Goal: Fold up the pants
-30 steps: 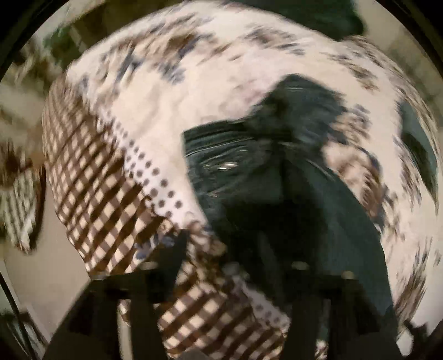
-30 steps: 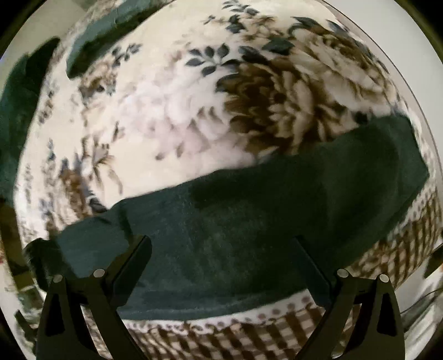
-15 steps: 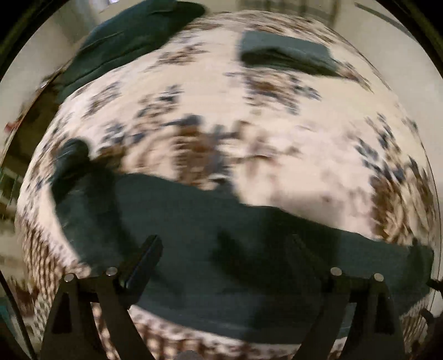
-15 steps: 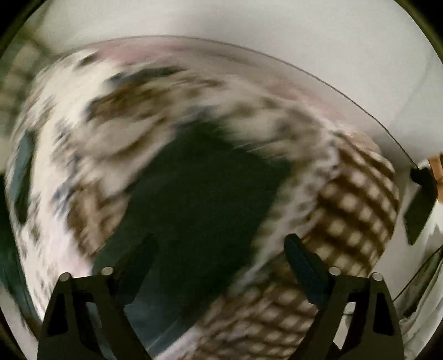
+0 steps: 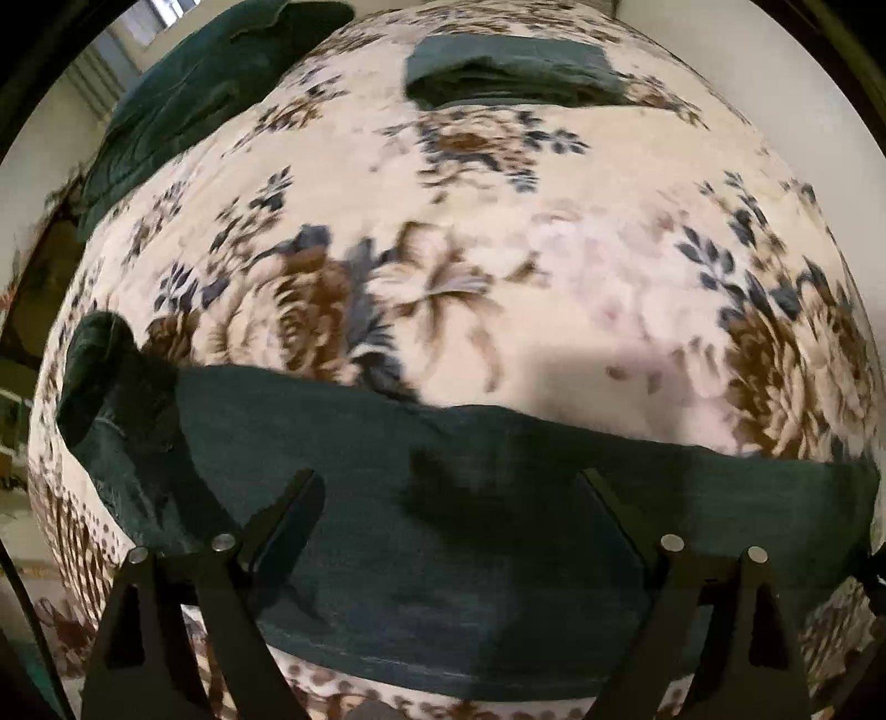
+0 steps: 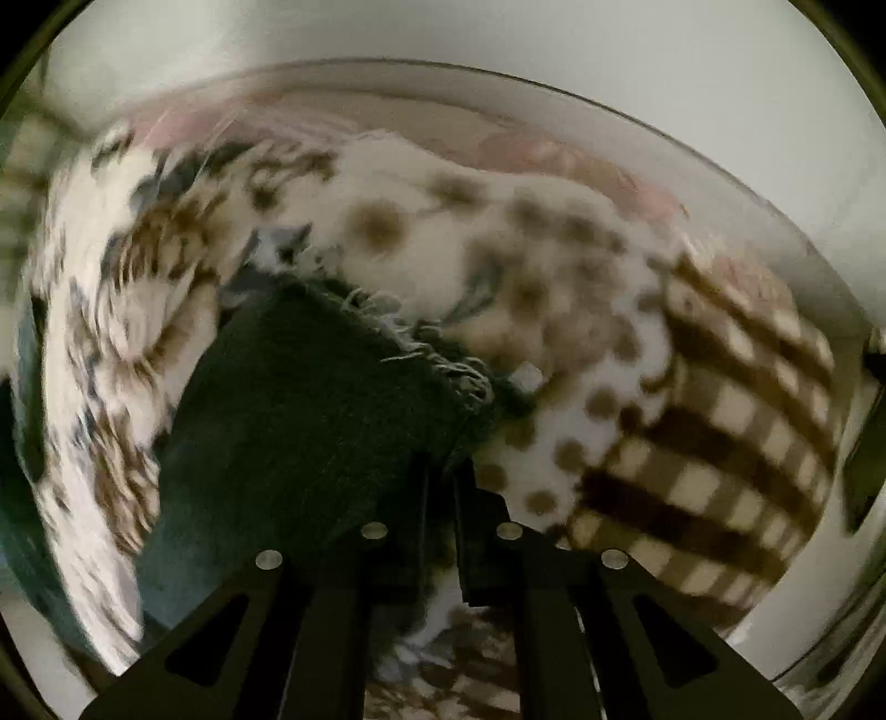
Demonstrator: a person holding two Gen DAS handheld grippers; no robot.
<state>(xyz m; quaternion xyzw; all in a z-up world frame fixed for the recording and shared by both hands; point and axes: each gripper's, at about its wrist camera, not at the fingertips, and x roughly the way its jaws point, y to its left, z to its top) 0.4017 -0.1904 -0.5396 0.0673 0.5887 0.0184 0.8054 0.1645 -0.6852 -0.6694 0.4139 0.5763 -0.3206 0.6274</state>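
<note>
In the left wrist view the left black two-finger gripper (image 5: 446,487) hangs with its fingers spread wide apart and nothing between them, low over the dark green denim pants (image 5: 470,526), which lie stretched in a long flat band across the near part of the cream fleece blanket with brown and blue flowers (image 5: 581,288); the band's left end bunches up into a rounded hump, and its near edge runs just above the blanket's dotted and brown-checked border. Beyond the pants the flowered blanket lies bare for a stretch, then comes a folded dark green cloth (image 5: 509,75) lying flat near the far edge, well apart from the pants, and at the far left a larger rumpled dark green garment (image 5: 188,105) draped over the blanket's corner. In the right wrist view the right black two-finger gripper (image 6: 440,487) has its fingers pressed together on the frayed hem end of the pants (image 6: 310,399), pinching the fabric at its lower right corner; pale loose threads fringe the hem's edge. Past the hem lie the blanket's brown dots and checks, blurred, then a plain pale wall (image 6: 498,33)
</note>
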